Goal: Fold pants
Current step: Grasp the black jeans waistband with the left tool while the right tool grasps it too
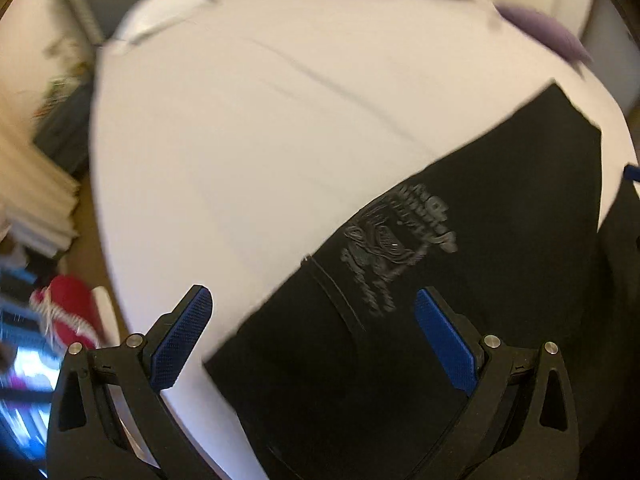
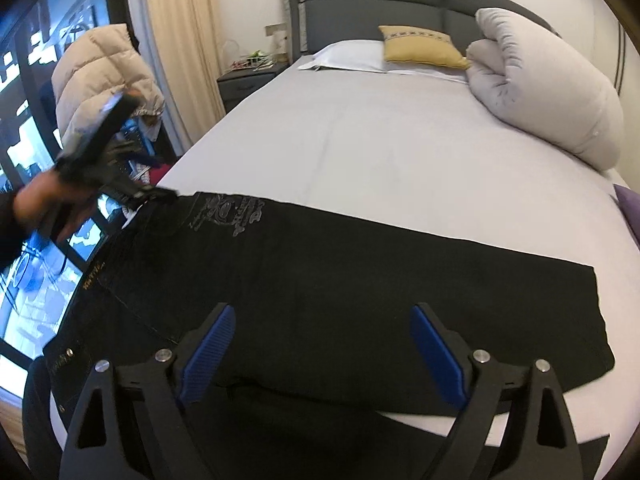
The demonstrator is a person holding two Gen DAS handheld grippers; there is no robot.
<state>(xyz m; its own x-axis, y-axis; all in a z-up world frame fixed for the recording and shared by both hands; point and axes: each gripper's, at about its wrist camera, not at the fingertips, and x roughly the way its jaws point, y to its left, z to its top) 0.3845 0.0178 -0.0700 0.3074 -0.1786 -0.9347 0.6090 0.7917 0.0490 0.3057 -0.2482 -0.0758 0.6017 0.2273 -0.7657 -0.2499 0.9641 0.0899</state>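
Observation:
Black pants (image 2: pixel 340 280) lie flat across the near part of a white bed (image 2: pixel 360 140), folded lengthwise, waistband at the left and leg ends at the right. A grey printed emblem (image 1: pixel 396 240) marks them near the waist; it also shows in the right wrist view (image 2: pixel 228 212). My left gripper (image 1: pixel 312 320) is open above the waist end, empty. In the right wrist view the left gripper (image 2: pixel 156 194) shows blurred at the waist's far corner. My right gripper (image 2: pixel 322 340) is open and empty above the pants' near edge.
A rolled grey duvet (image 2: pixel 540 88), a yellow cushion (image 2: pixel 420 46) and a white pillow (image 2: pixel 348 54) lie at the bed's head. A nightstand (image 2: pixel 244 80), curtain and window stand at the left. A purple item (image 1: pixel 544 32) sits at the bed's right edge. Red cloth (image 1: pixel 68 308) lies on the floor.

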